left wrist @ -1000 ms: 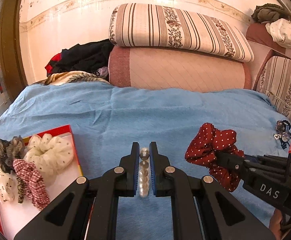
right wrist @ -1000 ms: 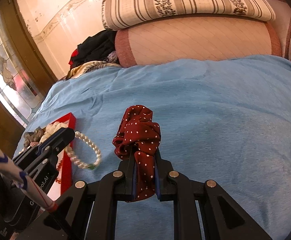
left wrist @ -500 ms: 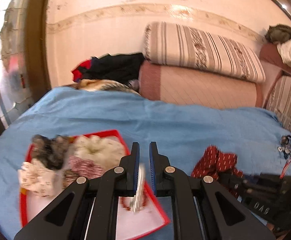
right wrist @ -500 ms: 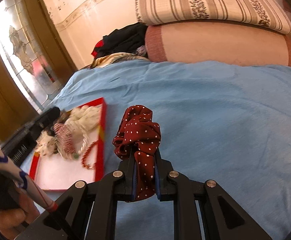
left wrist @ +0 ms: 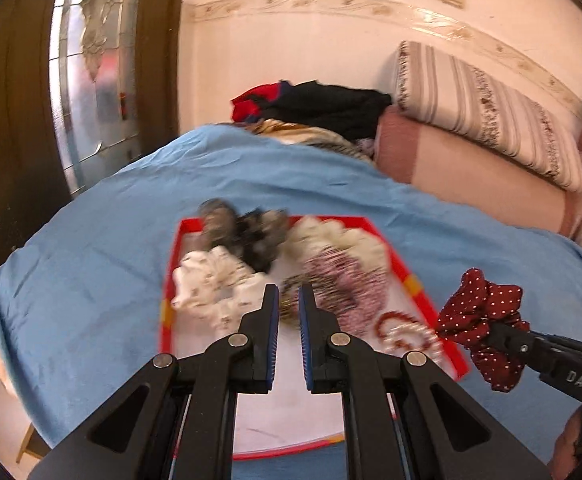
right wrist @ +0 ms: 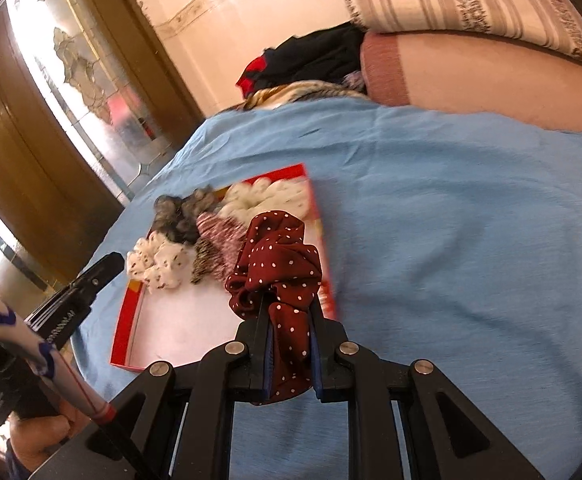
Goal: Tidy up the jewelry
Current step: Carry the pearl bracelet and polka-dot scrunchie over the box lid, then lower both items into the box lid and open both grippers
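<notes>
Right gripper (right wrist: 289, 320) has its jaws pinching the red dotted scrunchie (right wrist: 277, 256), hovering by the tray's (right wrist: 131, 308) 3 o'clock edge. Left gripper (left wrist: 289, 312) jaws are pressed nearly together, nothing between them. Other scrunchies (left wrist: 219, 284) and a bracelet (left wrist: 405, 330) sit in the tray on the bed (left wrist: 103, 248).

Home bedroom, probably: bed with blue sheet (left wrist: 131, 220), striped pillow (left wrist: 487, 112), clothes heap (left wrist: 323, 104).

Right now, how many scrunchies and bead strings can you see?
Scrunchies in the red tray: 5
Red dotted scrunchie in the right hand-held gripper: 1
Bead strings, blurred: 2
Total: 8
</notes>
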